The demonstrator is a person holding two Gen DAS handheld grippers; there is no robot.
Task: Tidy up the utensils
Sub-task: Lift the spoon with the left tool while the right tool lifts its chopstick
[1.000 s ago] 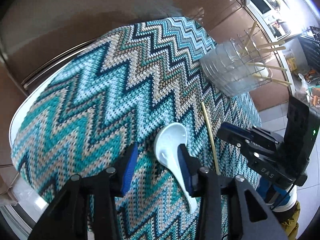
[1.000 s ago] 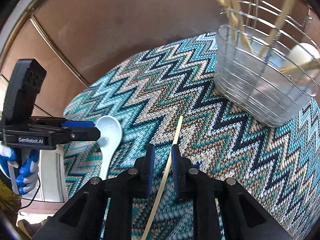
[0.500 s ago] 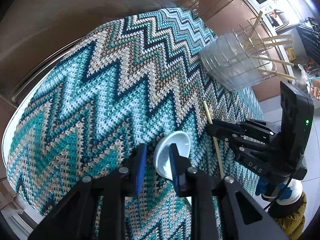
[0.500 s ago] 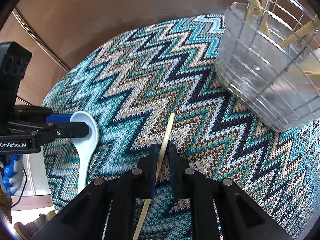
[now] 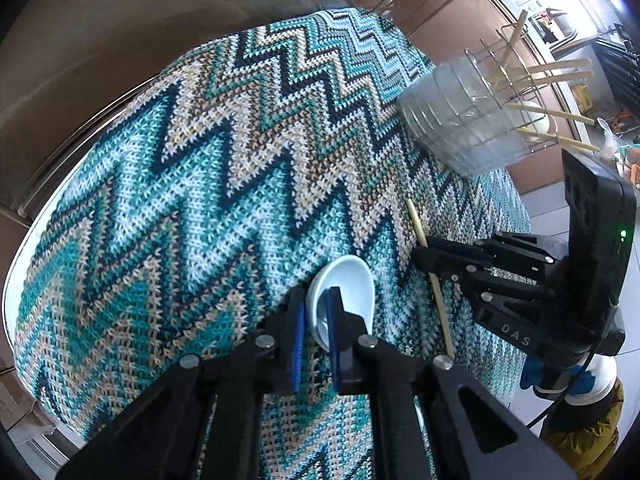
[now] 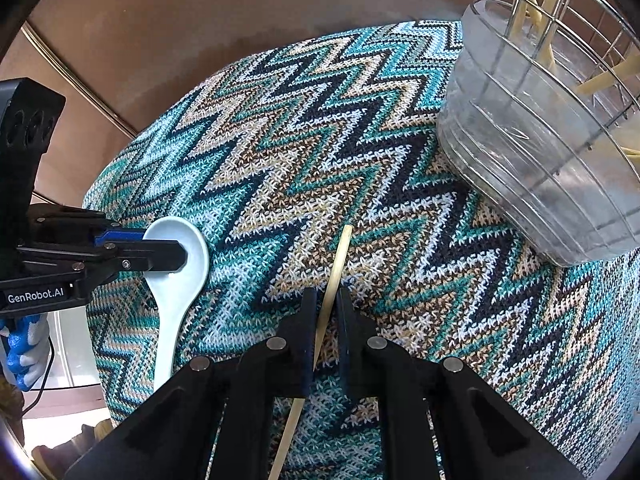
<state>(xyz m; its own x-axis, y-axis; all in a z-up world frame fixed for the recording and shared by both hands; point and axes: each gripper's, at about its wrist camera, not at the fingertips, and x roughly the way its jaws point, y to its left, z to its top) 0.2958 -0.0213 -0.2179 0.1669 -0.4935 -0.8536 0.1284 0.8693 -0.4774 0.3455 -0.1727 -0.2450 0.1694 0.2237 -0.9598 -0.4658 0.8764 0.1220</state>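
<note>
A zigzag knit cloth (image 5: 192, 184) in teal, navy, cream and tan covered the round tabletop (image 5: 12, 276) and filled most of both views. At the upper right of each frame stood a wire utensil basket (image 6: 560, 176) with a clear liner, several chopsticks (image 5: 556, 68) leaning out of its top.

The left gripper (image 5: 316, 332) reached up from the bottom centre of the left wrist view, its fingers (image 5: 298, 340) drawn close together on the white spoon (image 5: 348, 292), one finger outside the bowl's rim and the other inside the bowl. In the right wrist view the spoon (image 6: 180, 272) lay at the left centre, bowl up-frame and handle running down-frame on the cloth.

The right gripper (image 6: 326, 332) rose from the bottom centre of its own view, fingers (image 6: 306, 340) nearly closed around a single chopstick (image 6: 338, 264); whether both pads pressed it could not be told. The chopstick lay on the cloth, its tip pointing up-frame, well short of the basket.
</note>
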